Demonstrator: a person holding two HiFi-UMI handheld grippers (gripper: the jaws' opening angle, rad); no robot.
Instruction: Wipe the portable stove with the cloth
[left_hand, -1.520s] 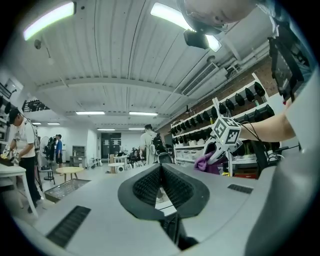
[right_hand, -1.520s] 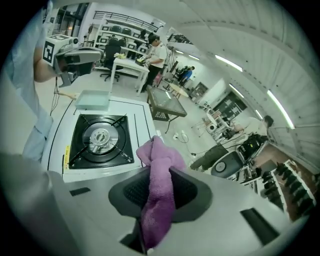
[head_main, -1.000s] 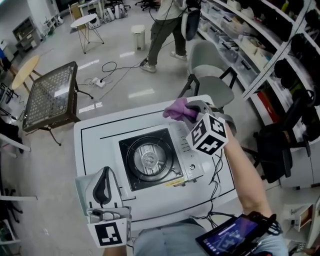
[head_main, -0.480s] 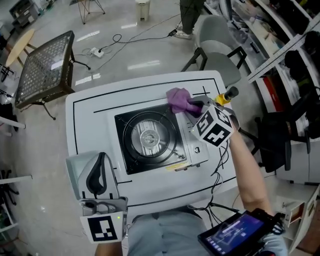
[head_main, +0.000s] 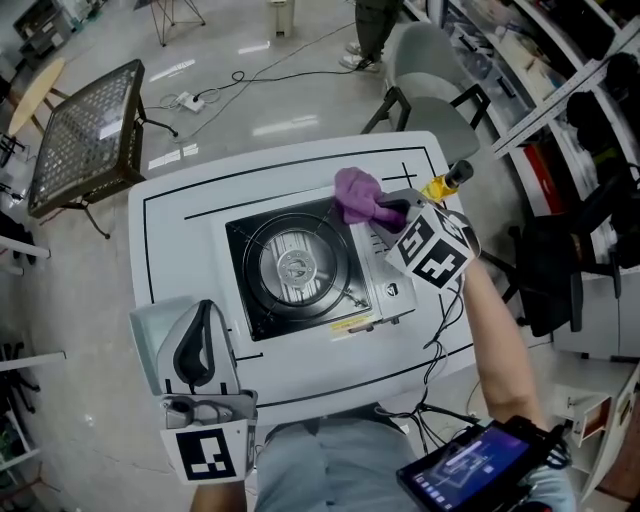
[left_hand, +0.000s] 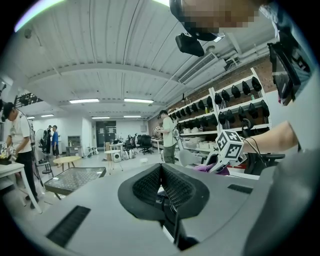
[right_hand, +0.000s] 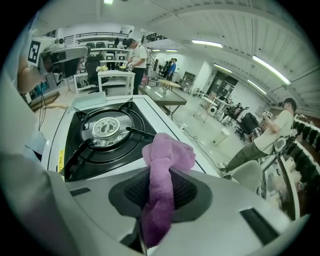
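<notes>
Right tool (head_main: 388, 212) is clamped tight on the purple cloth (head_main: 355, 195), bunched over the far right corner of the portable stove (head_main: 388, 288), which sits mid-tabletop (head_main: 180, 230). Left tool (head_main: 200, 352) hangs over the near left edge, jaws pressed together on nothing.

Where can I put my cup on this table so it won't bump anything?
The table is bare left of the stove and along the far edge behind it. The right side is crowded: the right gripper holds the cloth there, beside a bottle. The left gripper hangs over the near left corner.
</notes>
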